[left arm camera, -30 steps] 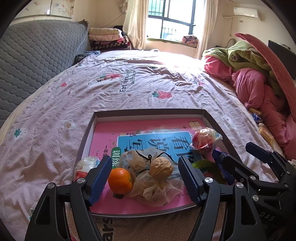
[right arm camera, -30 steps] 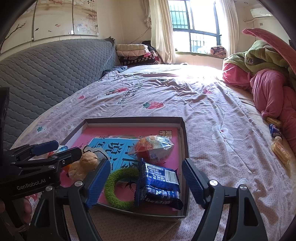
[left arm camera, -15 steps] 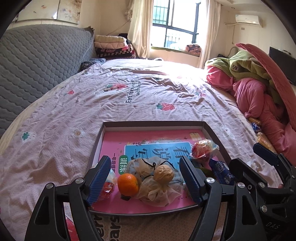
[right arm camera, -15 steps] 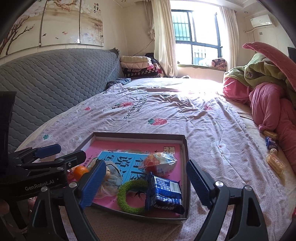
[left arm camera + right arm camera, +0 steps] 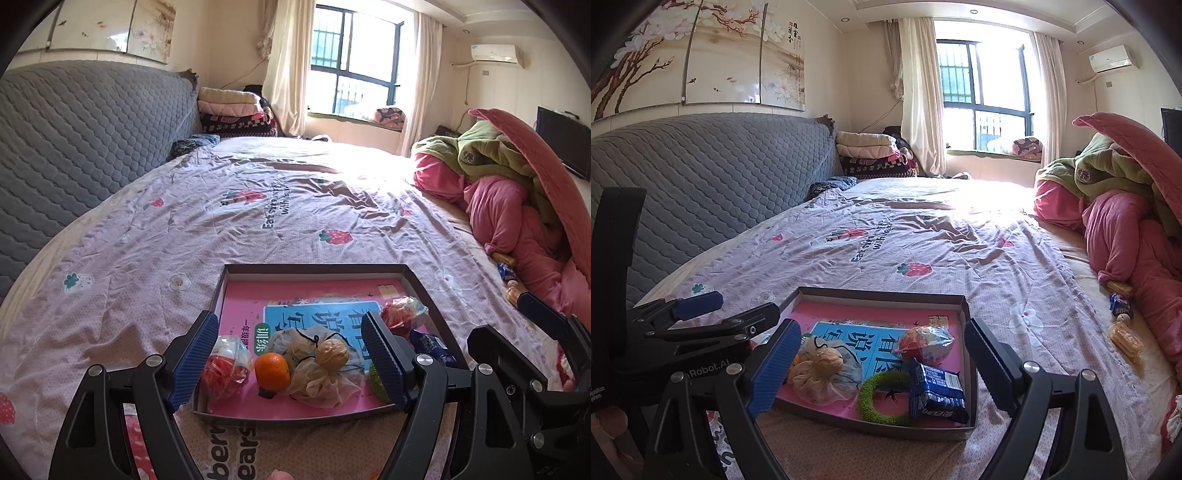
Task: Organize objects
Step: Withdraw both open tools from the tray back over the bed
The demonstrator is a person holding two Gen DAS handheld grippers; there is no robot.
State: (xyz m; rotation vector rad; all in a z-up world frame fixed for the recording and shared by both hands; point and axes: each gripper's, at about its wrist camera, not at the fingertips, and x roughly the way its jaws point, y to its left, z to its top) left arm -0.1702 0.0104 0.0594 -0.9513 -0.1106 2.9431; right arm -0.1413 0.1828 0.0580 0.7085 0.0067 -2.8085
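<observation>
A shallow grey box [image 5: 314, 268] with a pink printed bottom lies on the bed; it also shows in the right wrist view [image 5: 882, 294]. In it lie an orange [image 5: 272, 370], a walnut [image 5: 333, 352] on mesh pouches [image 5: 320, 384], a red-and-white packet [image 5: 225, 365], a wrapped red snack [image 5: 925, 342], a green ring [image 5: 884, 398] and a blue packet [image 5: 936, 391]. My left gripper [image 5: 290, 363] is open and empty, raised before the box's near edge. My right gripper [image 5: 882, 369] is open and empty, also raised before the box.
The box lies on a pink strawberry-print bedsheet [image 5: 258, 206]. A grey quilted headboard [image 5: 74, 140] runs along the left. Pink and green bedding [image 5: 517, 184] is piled at the right, with small snack packets [image 5: 1123, 321] beside it. Folded blankets [image 5: 871, 155] are stacked at the back.
Both grippers have pulled back and risen from the box, so the box and its contents look smaller and lower in both views. Both stay open and empty.
</observation>
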